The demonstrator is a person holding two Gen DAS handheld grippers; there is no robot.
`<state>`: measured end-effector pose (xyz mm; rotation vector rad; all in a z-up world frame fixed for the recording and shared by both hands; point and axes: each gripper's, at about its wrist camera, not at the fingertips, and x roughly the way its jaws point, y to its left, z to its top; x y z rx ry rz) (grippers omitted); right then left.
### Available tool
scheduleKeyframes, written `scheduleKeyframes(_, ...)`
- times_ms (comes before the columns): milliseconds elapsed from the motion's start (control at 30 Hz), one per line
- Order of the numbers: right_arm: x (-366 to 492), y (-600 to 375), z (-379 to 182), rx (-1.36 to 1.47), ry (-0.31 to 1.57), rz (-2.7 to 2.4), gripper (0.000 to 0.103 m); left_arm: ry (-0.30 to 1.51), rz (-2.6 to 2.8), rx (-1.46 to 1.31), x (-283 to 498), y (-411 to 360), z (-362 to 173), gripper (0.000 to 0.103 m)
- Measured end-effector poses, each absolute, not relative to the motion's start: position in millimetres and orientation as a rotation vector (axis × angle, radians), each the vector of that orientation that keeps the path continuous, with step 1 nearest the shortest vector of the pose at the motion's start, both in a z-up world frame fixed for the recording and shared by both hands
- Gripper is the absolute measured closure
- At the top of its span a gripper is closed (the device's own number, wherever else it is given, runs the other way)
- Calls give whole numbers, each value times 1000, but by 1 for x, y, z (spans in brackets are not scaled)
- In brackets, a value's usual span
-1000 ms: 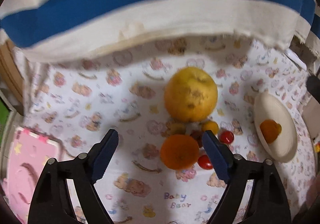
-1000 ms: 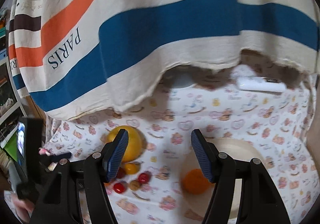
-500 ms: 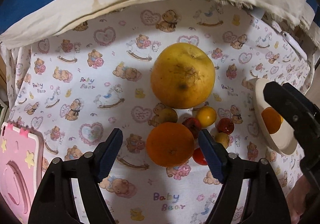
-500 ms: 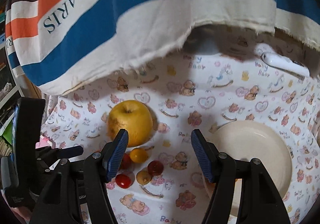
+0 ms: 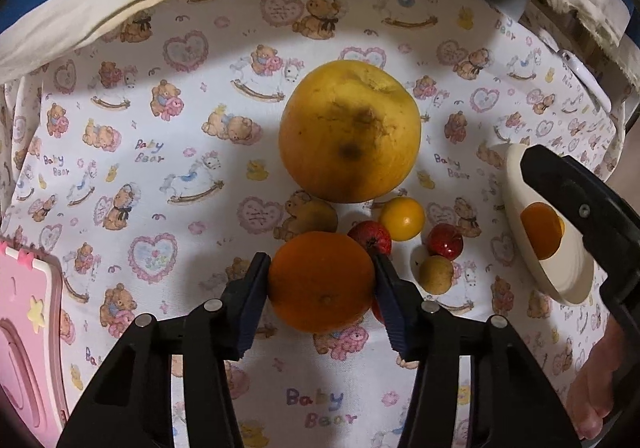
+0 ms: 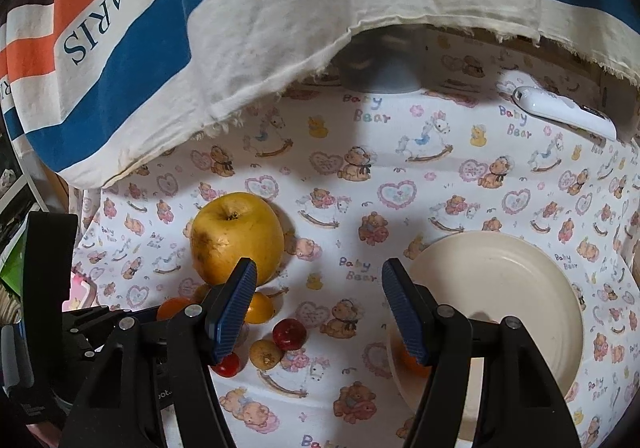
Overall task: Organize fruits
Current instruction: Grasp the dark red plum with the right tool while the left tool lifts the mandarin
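Observation:
An orange (image 5: 320, 282) lies on the bear-print cloth in front of a big yellow apple (image 5: 350, 132). My left gripper (image 5: 319, 264) is closing on it, and both blue pads touch its sides. Small fruits lie around it: a yellow one (image 5: 402, 218), two red ones (image 5: 445, 242) and brownish ones (image 5: 436, 274). A second orange (image 5: 540, 236) sits on the cream plate (image 6: 500, 288). My right gripper (image 6: 320, 288) hangs open over bare cloth between the apple (image 6: 236, 236) and the plate, with nothing between its fingers.
A striped cloth (image 6: 240, 8) hangs over the back of the table. A white remote-like device (image 6: 564, 110) lies at the far right. A pink toy board (image 5: 24, 328) is at the left edge. A hand (image 5: 596, 388) shows at lower right.
My left gripper has come down over the orange and its jaws have narrowed from wide apart until they touch it. The right gripper has sunk toward the cloth at the same width.

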<state>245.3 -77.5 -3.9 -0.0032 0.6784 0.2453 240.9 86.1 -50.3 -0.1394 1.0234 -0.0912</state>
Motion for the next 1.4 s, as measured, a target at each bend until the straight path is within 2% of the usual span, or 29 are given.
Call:
scheduleKeyframes(100, 247, -78, -6, 0, 691, 250, 36, 1025, -75, -144, 241, 87, -49, 54)
scheduleKeyframes(433, 258, -72, -21, 37, 804, 289, 36, 835, 4, -171, 213, 118, 5, 54)
scheduleKeyframes(567, 263, -69, -34, 46, 843, 311, 51, 817, 13, -186, 210, 127, 8, 54)
scheduleKeyframes(733, 269, -68, -49, 63, 865, 341, 61, 830, 21, -190, 212, 128, 3, 54)
scheduleKeyframes(1233, 269, -56, -67, 19, 902, 376, 65, 865, 32, -183, 218, 127, -8, 54)
scheduleKeyframes(1400, 269, -55, -66, 0, 892, 376, 76, 864, 23, -174, 217, 124, -6, 54)
